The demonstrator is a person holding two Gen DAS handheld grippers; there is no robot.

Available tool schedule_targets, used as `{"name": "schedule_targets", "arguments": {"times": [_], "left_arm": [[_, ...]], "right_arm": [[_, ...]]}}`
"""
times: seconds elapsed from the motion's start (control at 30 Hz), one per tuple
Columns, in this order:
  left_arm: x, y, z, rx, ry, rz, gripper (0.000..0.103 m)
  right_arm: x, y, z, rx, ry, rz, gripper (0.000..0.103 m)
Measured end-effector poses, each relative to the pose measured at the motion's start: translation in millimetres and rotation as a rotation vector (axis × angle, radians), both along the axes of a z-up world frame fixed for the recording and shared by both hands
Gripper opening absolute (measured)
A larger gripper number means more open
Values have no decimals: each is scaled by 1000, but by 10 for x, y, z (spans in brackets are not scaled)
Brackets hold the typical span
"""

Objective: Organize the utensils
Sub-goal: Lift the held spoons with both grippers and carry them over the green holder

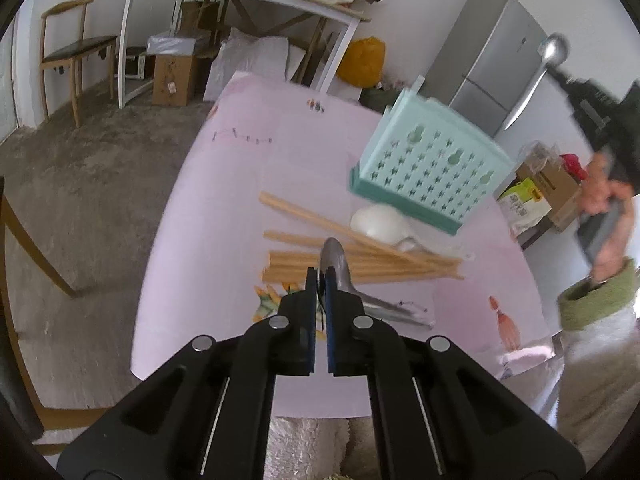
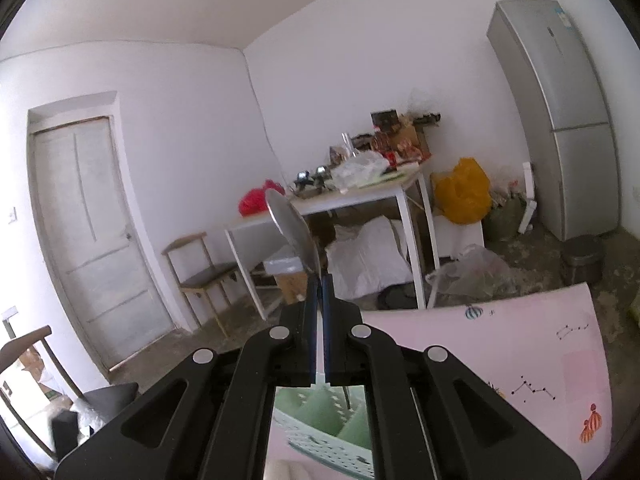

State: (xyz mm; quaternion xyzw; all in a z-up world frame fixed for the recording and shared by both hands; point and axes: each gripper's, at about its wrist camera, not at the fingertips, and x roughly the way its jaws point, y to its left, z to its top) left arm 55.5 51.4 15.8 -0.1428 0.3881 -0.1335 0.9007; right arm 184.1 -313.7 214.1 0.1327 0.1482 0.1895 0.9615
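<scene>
My left gripper (image 1: 319,274) is shut and empty, low over the pink table (image 1: 256,168), just above a pile of wooden chopsticks (image 1: 360,260). A metal spoon (image 1: 340,268) lies on the chopsticks right beside its fingertips, and a white spoon (image 1: 380,220) lies behind them. A mint perforated basket (image 1: 428,164) stands at the back right. My right gripper (image 2: 319,280) is shut on a metal spoon (image 2: 292,232), bowl up, held high above the basket (image 2: 324,432); this spoon also shows in the left wrist view (image 1: 536,80).
The person's hand and green cuff (image 1: 600,240) are at the right. A wooden chair (image 1: 68,52) and a cluttered white side table (image 2: 340,196) stand beyond the pink table, with a fridge (image 2: 560,120), boxes and bags on the floor.
</scene>
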Motion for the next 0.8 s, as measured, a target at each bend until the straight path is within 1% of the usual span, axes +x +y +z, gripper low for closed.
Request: {"name": "schedule_targets", "arguments": {"times": [0.1, 0.3, 0.4, 0.47, 0.5, 0.57, 0.67, 0.7, 0.77, 0.8], "left_arm": [[20, 56, 189, -15, -42, -4, 1], [150, 122, 647, -25, -169, -6, 1], [242, 118, 923, -31, -255, -5, 1], [331, 90, 1151, -23, -334, -2, 1], [359, 78, 1218, -18, -356, 0, 1], [461, 12, 1417, 16, -435, 11, 1], [605, -120, 1595, 74, -527, 18, 1], [650, -151, 1628, 87, -542, 18, 1], [776, -288, 1642, 146, -576, 16, 1], [829, -341, 1639, 171, -580, 11, 1]], "right_arm": [[105, -4, -177, -13, 35, -7, 3], [216, -21, -576, -20, 120, -15, 3], [226, -37, -726, -37, 157, -18, 3], [211, -30, -790, -47, 173, -16, 3], [210, -18, -818, -57, 181, -17, 3], [198, 13, -863, -76, 195, -18, 3], [210, 25, -926, -98, 221, -20, 3], [205, 26, -951, -103, 225, -22, 3], [202, 32, -984, -109, 239, -20, 4], [195, 31, -996, -106, 244, -19, 4]]}}
